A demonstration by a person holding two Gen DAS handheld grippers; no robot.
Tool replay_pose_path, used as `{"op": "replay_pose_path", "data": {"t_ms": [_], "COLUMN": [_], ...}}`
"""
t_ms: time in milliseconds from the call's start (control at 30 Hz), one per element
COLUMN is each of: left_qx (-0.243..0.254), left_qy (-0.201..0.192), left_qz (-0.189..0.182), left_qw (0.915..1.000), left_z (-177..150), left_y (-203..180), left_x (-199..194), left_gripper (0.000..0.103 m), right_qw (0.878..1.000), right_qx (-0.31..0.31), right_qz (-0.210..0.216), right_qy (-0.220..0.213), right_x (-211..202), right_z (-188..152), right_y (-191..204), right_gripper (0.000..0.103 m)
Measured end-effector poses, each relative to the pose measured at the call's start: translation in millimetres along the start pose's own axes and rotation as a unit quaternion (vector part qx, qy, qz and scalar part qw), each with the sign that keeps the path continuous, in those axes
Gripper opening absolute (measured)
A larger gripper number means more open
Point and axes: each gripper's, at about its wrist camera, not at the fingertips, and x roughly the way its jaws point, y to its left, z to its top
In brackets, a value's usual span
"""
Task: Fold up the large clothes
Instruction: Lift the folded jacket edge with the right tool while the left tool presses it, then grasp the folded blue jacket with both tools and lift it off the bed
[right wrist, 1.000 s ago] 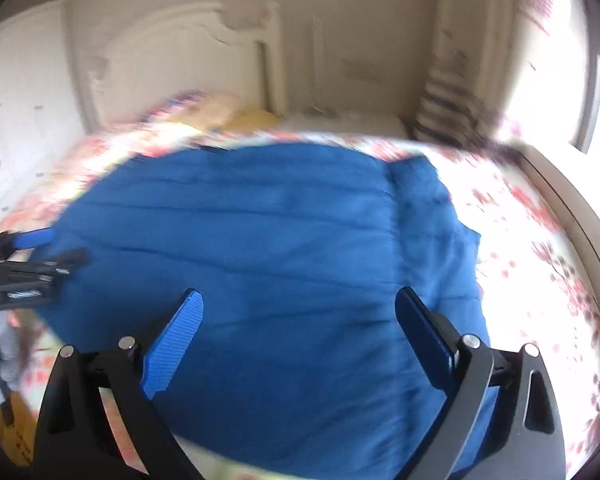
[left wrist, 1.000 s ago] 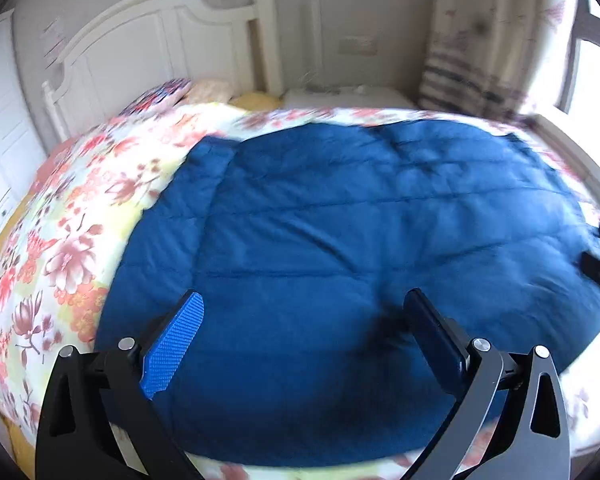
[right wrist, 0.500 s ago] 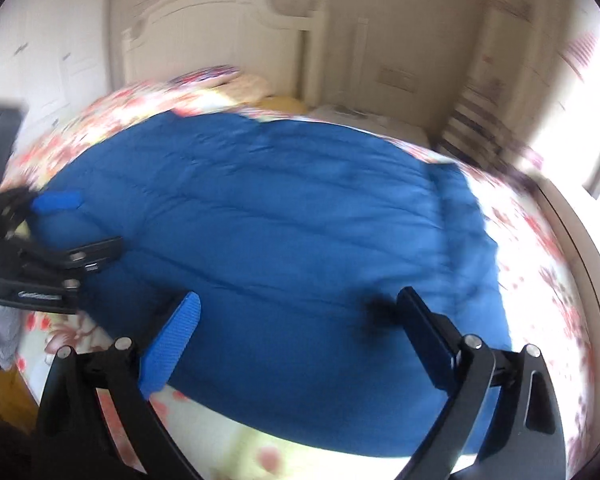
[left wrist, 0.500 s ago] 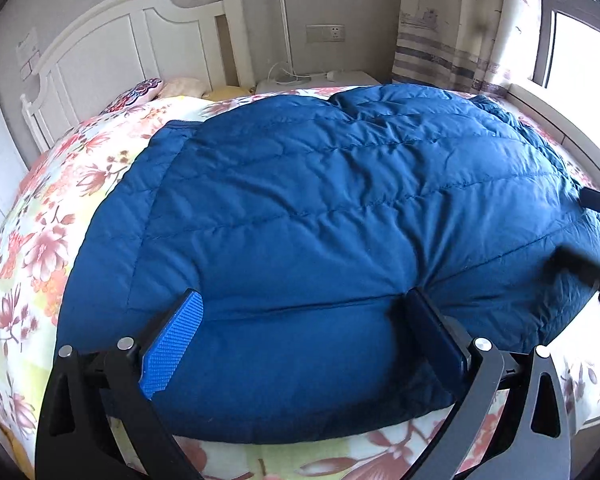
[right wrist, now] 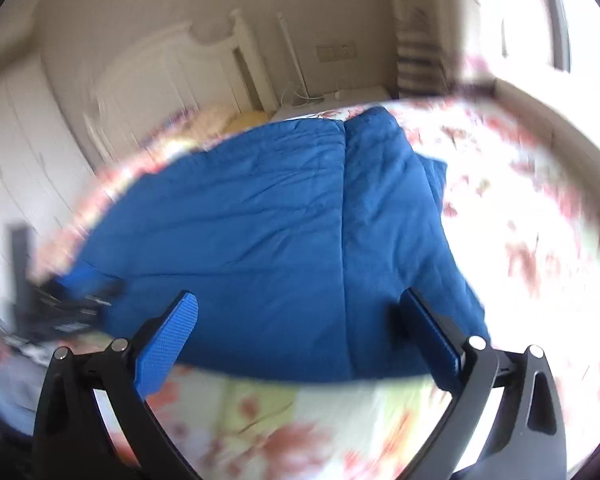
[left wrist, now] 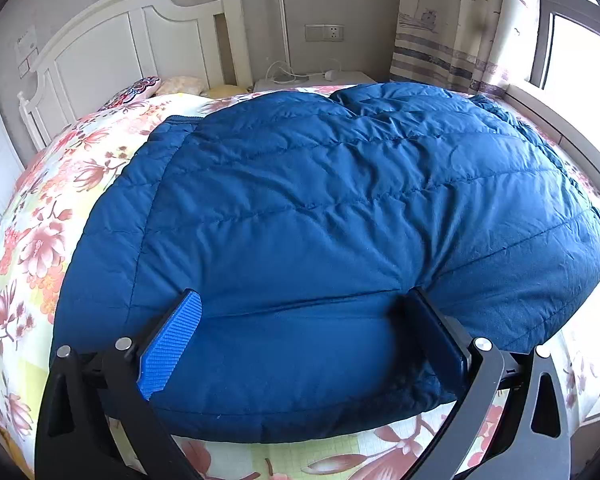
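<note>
A large blue quilted down jacket [left wrist: 320,220] lies spread flat on the floral bed [left wrist: 36,240]. My left gripper [left wrist: 304,340] is open, its fingers straddling the jacket's near hem, just above it. In the right wrist view, which is blurred, the jacket [right wrist: 280,240] lies with a vertical seam down its right part. My right gripper [right wrist: 300,336] is open and empty above the jacket's near right edge. The left gripper [right wrist: 80,300] shows as a dark blur at the jacket's left edge.
A white headboard [left wrist: 132,52] and pillows [left wrist: 140,88] stand at the far end. A nightstand [left wrist: 312,78] with a cable sits beside it. Curtain [left wrist: 452,32] and window sill [left wrist: 560,120] run along the right. White wardrobe doors [right wrist: 16,152] stand on the left.
Both grippers have dropped lower and closer to the jacket's near edge. The right gripper has swung to the right. Both stay open.
</note>
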Motion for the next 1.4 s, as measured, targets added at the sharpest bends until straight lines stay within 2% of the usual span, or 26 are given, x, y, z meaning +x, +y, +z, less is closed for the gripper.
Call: {"op": "replay_pose_path", "data": {"t_ms": [100, 200, 333, 400, 467, 500, 600, 633, 667, 700, 733, 800, 967, 1033, 1167, 1233, 1333, 1400], "left_qx": [0.000, 0.004, 0.008, 0.008, 0.007, 0.009, 0.010, 0.010, 0.006, 0.004, 0.000, -0.010, 0.008, 0.016, 0.044, 0.080, 0.081, 0.047], "left_qy": [-0.001, -0.002, -0.005, -0.008, -0.007, -0.006, -0.005, -0.005, -0.005, -0.003, 0.001, 0.001, -0.035, -0.019, -0.003, 0.013, 0.010, 0.010], "left_qz": [0.004, 0.004, -0.006, -0.012, -0.015, -0.016, -0.014, -0.012, -0.010, -0.011, -0.012, -0.008, 0.017, 0.026, 0.012, 0.018, 0.007, -0.028], "left_qw": [1.0000, 1.0000, 0.9999, 0.9999, 0.9998, 0.9998, 0.9998, 0.9999, 0.9999, 0.9999, 0.9999, 0.9999, 0.9992, 0.9993, 0.9990, 0.9966, 0.9966, 0.9985], "left_z": [-0.1, -0.1, -1.6, -2.3, -2.2, -1.8, 0.2, 0.9, 3.0, 4.9, 7.3, 16.6, 67.4, 82.9, 95.1, 89.7, 89.8, 102.2], "left_y": [-1.1, -1.3, 0.7, 2.2, 3.3, 3.0, 1.7, 0.8, 1.5, 1.6, 1.8, 1.0, -18.6, -29.4, -67.8, -95.2, -98.9, -83.1], "left_x": [1.2, 1.6, 2.0, 2.7, 3.4, 4.0, 6.1, 6.6, 6.8, 6.3, 4.5, -3.3, -11.7, 1.7, 27.6, 51.1, 52.9, 44.5], "left_gripper": [0.099, 0.099, 0.099, 0.099, 0.099, 0.099, 0.099, 0.099, 0.099, 0.099, 0.099, 0.099, 0.099, 0.099, 0.099, 0.099, 0.099, 0.099], "right_qw": [0.998, 0.992, 0.989, 0.989, 0.985, 0.978, 0.972, 0.973, 0.969, 0.963, 0.958, 0.954, 0.959, 0.958, 0.960, 0.962, 0.967, 0.969], "right_qx": [0.056, 0.102, 0.124, 0.128, 0.162, 0.195, 0.228, 0.225, 0.238, 0.255, 0.264, 0.259, 0.227, 0.226, 0.208, 0.194, 0.170, 0.161], "right_qz": [0.027, 0.045, 0.051, 0.063, 0.065, 0.071, 0.033, 0.030, 0.041, 0.072, 0.094, 0.122, 0.122, 0.116, 0.093, 0.082, 0.062, 0.057], "right_qy": [0.017, 0.050, 0.055, 0.033, 0.016, 0.000, -0.036, -0.046, -0.051, -0.059, -0.067, -0.086, -0.118, -0.132, -0.160, -0.172, -0.177, -0.177], "right_x": [-16.9, -13.7, 10.9, 29.8, 47.5, 60.3, 82.5, 87.6, 90.8, 91.5, 89.2, 75.9, 40.5, 26.2, -1.3, -14.5, -24.6, -26.2], "right_z": [-21.6, -41.4, -40.0, -26.7, -9.4, 2.1, 24.6, 28.0, 26.3, 24.1, 22.0, 17.3, 4.6, 0.6, -2.2, -4.5, -2.1, -0.8], "right_y": [-11.0, -16.5, -22.6, -23.6, -28.7, -33.1, -30.8, -29.1, -34.4, -40.3, -46.7, -53.8, -53.1, -57.9, -67.7, -68.0, -64.9, -63.2], "right_gripper": [0.100, 0.100, 0.101, 0.101, 0.101, 0.101, 0.101, 0.087, 0.068, 0.052, 0.043, 0.036, 0.035, 0.035, 0.034, 0.034, 0.035, 0.035]}}
